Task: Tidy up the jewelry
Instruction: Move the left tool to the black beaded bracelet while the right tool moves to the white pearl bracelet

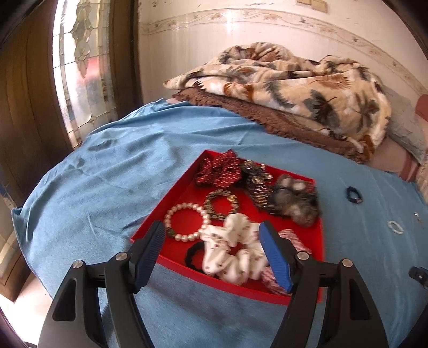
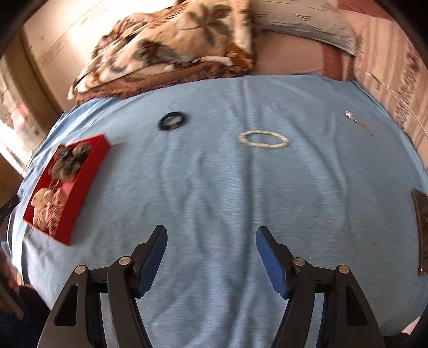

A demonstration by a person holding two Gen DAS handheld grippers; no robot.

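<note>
Surface: bed covered by a blue sheet [image 2: 214,187], wrinkled; things lie on it.
Red tray [image 1: 171,203]: shallow, open, on the sheet at the left side of the bed; at far left in the right wrist view [image 2: 88,182].
In tray: pearl bracelet [image 1: 184,223], beaded dark-gold bracelet [image 1: 220,204] touching it, white patterned scrunchie [image 1: 232,254] at the near edge, black hair tie [image 1: 194,254] partly under the white one, red dotted scrunchie [image 1: 219,170] at the far corner, dark beaded band [image 1: 256,184], grey furry scrunchie [image 1: 294,203], pink patterned scrunchie [image 1: 294,238] mostly hidden.
Outside tray: dark bracelet [image 2: 174,121] on the sheet, well apart from the tray; small white bead bracelet [image 2: 263,139] to its right; thin metal piece [image 2: 357,121] further right, too small to tell what.
Left hand-held gripper [image 1: 212,255]: jaws apart, nothing between the pads, over the near edge of the tray above the white scrunchie.
Right hand-held gripper [image 2: 211,259]: jaws apart, empty, over bare sheet, short of the white bead bracelet.
Background: palm-print blanket [image 1: 281,83] bunched at the head of the bed; pillow [image 2: 302,24] beside it.
Blur: right wrist view smeared.
</note>
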